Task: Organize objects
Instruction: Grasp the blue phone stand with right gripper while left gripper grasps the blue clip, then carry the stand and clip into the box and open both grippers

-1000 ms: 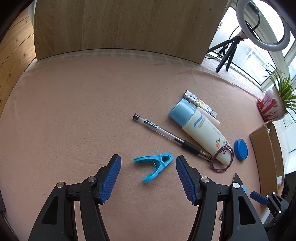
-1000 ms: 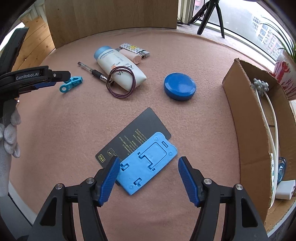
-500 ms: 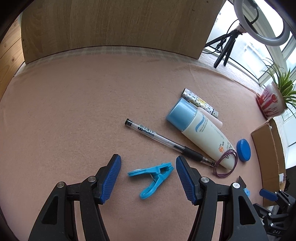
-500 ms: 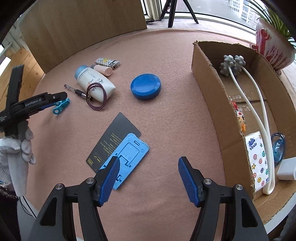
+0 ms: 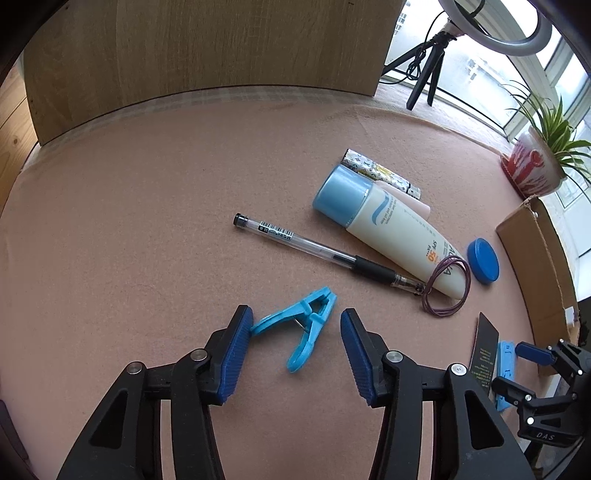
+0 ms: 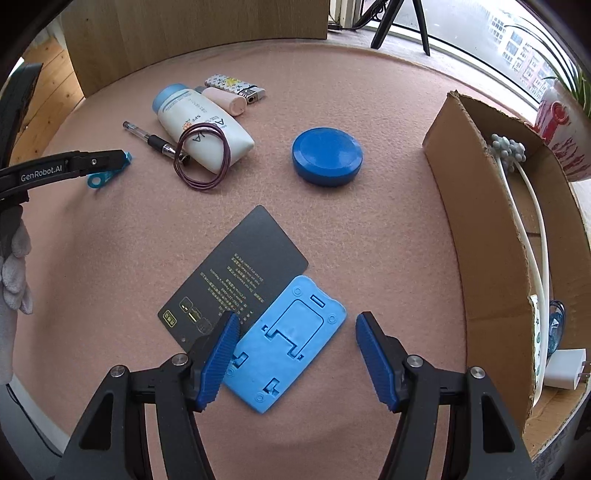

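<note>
L gripper over pink felt tabletop.

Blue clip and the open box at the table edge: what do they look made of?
The blue clip looks like moulded plastic: uniform colour, slight sheen, thin metal spring at the pivot. The box looks like plain brown corrugated cardboard: matte, with rough torn edges.

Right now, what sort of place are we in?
Probably a home sunroom or balcony set up for filming: big windows, a potted plant, a ring light on a tripod and a pink felt-covered table.
</note>
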The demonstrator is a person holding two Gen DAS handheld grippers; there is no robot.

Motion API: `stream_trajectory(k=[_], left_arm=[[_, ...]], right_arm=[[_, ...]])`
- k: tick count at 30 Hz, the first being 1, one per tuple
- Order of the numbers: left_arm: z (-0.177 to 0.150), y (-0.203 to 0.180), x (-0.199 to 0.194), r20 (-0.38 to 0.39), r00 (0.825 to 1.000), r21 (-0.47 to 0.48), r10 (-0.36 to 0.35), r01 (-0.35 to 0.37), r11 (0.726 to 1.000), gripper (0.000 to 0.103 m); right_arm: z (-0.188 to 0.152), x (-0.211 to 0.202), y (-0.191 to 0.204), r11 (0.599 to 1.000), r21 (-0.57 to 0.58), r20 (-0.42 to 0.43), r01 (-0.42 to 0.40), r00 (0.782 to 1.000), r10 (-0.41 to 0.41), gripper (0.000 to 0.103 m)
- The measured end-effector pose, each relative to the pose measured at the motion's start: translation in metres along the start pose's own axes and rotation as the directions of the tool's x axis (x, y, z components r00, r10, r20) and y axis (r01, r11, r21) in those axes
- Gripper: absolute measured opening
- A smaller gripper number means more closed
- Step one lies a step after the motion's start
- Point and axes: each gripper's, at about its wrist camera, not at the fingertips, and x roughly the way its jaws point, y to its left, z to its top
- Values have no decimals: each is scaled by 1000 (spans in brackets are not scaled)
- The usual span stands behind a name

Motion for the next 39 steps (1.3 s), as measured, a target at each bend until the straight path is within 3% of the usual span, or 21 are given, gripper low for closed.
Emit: stream_trajectory(k=[8,10,15,18,23,26,39], left_arm=[[-16,-16,-4,10,999,38,53,-54,998,42],[-19,-19,-6,2,999,48,37,-37,998,41],[-17,-23,-8,23,996,58,81,-82,995,42],[-11,-20,-3,22,996,51,86,-87,995,42],[-11,-21,1,20,995,57,94,-95,994,42],[-13,-20,0,24,995,54,98,-99,994,34],[-41,-18,-17,31,999,-65,6,-4,998,33]], right_arm=[[-15,-5,-36,999,27,9,-22,1000,21,62],[-15,-6,-40,999,31,12,-33,999,32,62],[-16,-10,-43,999,32,10,-40,999,40,62],[-17,-11,-38,1000,-5,13,-10,1000,10,56],[-16,-15,-34,999,-31,14,-14,1000,14,37],[-15,-17,-36,999,-33,15,-19,1000,19,33],[-23,-38,-67,993,25,55,-111,992,110,33]])
